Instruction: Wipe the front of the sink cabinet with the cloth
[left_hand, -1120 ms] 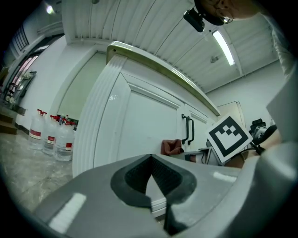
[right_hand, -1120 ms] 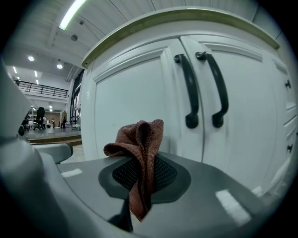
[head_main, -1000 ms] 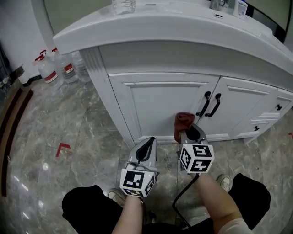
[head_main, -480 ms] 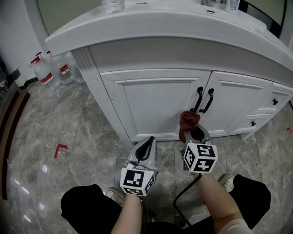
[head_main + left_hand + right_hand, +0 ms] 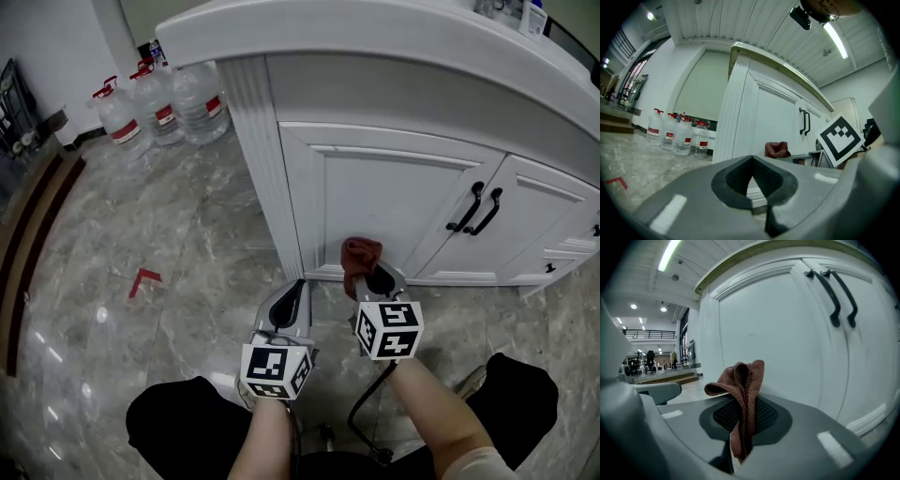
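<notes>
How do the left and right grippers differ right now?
The right gripper is shut on a reddish-brown cloth; the left gripper is shut on nothing. The right gripper reaches nearer the white cabinet door; the left gripper hangs back over the grey marble floor. Both are grey, carry marker cubes and point toward that door.

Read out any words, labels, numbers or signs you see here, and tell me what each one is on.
No text here can be read.
Water bottles: red labels, print too small to read.
Bottle on the counter: label too blurred to read.
Marker cubes: black-and-white square patterns, no letters or numbers.
Floor: a red angle mark, no writing.
</notes>
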Motion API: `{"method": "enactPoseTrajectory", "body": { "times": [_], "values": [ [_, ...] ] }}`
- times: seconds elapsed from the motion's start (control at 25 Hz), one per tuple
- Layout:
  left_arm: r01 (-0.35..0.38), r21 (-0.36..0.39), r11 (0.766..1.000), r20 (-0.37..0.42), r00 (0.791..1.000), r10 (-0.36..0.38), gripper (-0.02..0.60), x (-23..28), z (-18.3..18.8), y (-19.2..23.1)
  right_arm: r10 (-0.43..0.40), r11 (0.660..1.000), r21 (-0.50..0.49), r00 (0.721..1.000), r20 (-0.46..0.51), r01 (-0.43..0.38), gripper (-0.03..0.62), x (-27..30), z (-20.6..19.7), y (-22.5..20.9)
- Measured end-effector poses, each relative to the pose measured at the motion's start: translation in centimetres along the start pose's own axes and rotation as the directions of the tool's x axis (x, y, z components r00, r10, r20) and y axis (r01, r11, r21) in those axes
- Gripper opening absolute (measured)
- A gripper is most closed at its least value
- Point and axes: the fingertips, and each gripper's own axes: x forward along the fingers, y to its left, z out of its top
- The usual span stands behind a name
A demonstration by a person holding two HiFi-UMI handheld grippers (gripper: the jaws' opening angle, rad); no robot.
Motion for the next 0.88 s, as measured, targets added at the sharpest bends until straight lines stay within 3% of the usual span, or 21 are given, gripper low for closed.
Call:
{"method": "enactPoseTrajectory", "body": {
  "times": [0.28,0.44,0.68,0.88],
  "values": [
    [-0.056,0.027,0.998,-0.011,0.998,0.057,0.0,-1.5,-0.4,3.4,0.106,0.994,-0.017,0.994,-0.023,-0.106,0.08,3.9,-1.5,5.9],
    [-0.098,0.007,0.995,-0.004,0.995,0.098,0.0,-2.2,0.0,5.3,0.147,0.989,-0.023,0.988,-0.045,-0.148,0.08,5.6,-2.5,8.2],
    [-0.092,0.022,0.996,-0.027,0.995,0.093,0.0,-1.7,-0.5,5.5,0.146,0.989,0.004,0.989,-0.038,-0.146,0.08,6.4,-2.4,7.7],
    [-0.052,-0.001,0.999,-0.027,0.998,0.052,0.0,-0.6,-0.8,3.8,0.092,0.992,-0.08,0.995,-0.027,-0.094,0.08,5.0,-2.2,5.6]
  ]
}}
